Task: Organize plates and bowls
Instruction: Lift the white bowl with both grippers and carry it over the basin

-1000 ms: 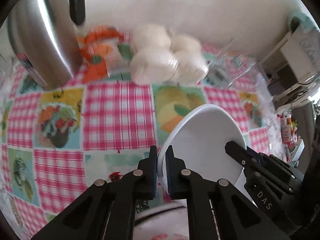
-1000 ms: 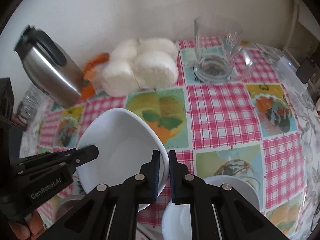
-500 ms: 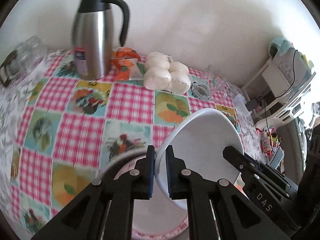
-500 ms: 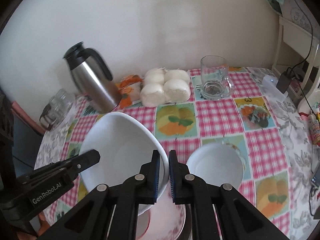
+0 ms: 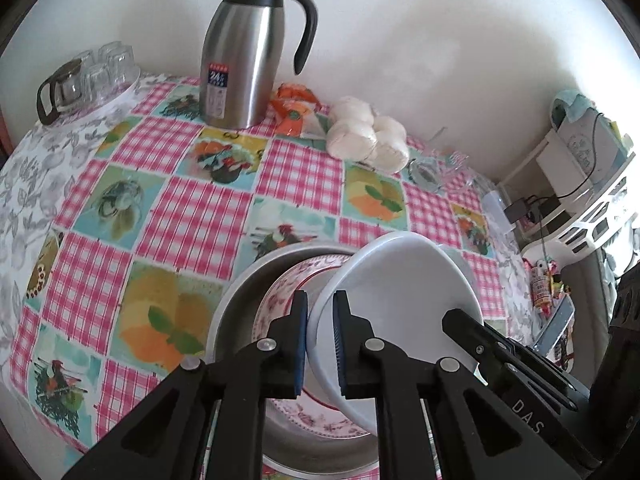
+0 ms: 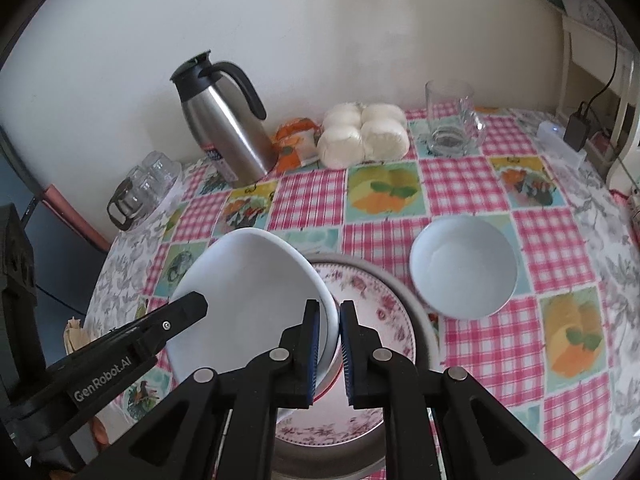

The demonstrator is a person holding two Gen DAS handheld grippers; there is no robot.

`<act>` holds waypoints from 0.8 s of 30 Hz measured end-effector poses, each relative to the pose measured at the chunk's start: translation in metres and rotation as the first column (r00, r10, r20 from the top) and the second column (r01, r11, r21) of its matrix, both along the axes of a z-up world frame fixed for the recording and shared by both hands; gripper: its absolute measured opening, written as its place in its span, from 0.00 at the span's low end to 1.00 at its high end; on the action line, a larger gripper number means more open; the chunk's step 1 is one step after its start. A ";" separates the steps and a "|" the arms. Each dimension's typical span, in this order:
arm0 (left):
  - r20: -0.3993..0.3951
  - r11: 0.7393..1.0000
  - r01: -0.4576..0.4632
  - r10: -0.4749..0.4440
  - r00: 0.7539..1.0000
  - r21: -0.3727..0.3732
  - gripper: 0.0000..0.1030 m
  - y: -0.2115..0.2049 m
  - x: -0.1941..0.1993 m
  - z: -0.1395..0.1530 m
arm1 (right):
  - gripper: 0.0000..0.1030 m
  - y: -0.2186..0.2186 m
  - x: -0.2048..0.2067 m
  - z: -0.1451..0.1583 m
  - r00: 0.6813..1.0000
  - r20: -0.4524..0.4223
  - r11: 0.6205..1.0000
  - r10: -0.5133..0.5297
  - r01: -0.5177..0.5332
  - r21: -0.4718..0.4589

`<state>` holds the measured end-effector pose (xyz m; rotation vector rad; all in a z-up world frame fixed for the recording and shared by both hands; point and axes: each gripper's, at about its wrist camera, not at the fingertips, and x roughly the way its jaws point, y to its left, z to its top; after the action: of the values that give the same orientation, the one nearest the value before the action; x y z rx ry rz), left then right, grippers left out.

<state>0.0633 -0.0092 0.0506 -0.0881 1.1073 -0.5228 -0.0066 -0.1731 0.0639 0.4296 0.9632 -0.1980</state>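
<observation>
- Your left gripper (image 5: pixel 321 336) sits at the lower centre of the left wrist view, its jaws narrow and clamped on the left rim of the large white bowl (image 5: pixel 396 312); one blue pad lies outside the wall, the other inside.
- The large white bowl fills the lower right of that view, tilted, with its open side facing the camera.
- Your right gripper (image 6: pixel 329 344) sits at the lower centre of the right wrist view, jaws narrow around the right rim of the same bowl; the inner pad lies against the wall, while a thin gap shows at the outer pad.
- In the right wrist view the bowl spreads up and left from the jaws, and the left gripper's fingers reach its far edge at the lower left.
- Below the bowl lies the floral plate (image 6: pixel 376 312), resting inside a wide metal plate (image 5: pixel 240 300); the bowl hangs above them, tilted.
- A small white bowl (image 6: pixel 464 266) stands on the checked tablecloth (image 6: pixel 460 176) at the centre right, just beside the metal plate's rim.
- Along the upper part of the frame stand a steel jug (image 6: pixel 224 128), a pack of white rolls (image 6: pixel 362 136) and a glass mug (image 6: pixel 452 120).
</observation>
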 end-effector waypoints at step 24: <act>-0.044 0.998 -0.003 0.006 0.999 0.065 0.11 -0.007 0.007 -0.022 | 0.12 0.000 0.011 -0.036 0.997 -0.072 1.000 0.006 -0.004 0.025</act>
<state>0.0698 -0.0158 0.0286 -0.0457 1.1658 -0.4824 0.0044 -0.1730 0.0280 0.4456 1.0387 -0.1984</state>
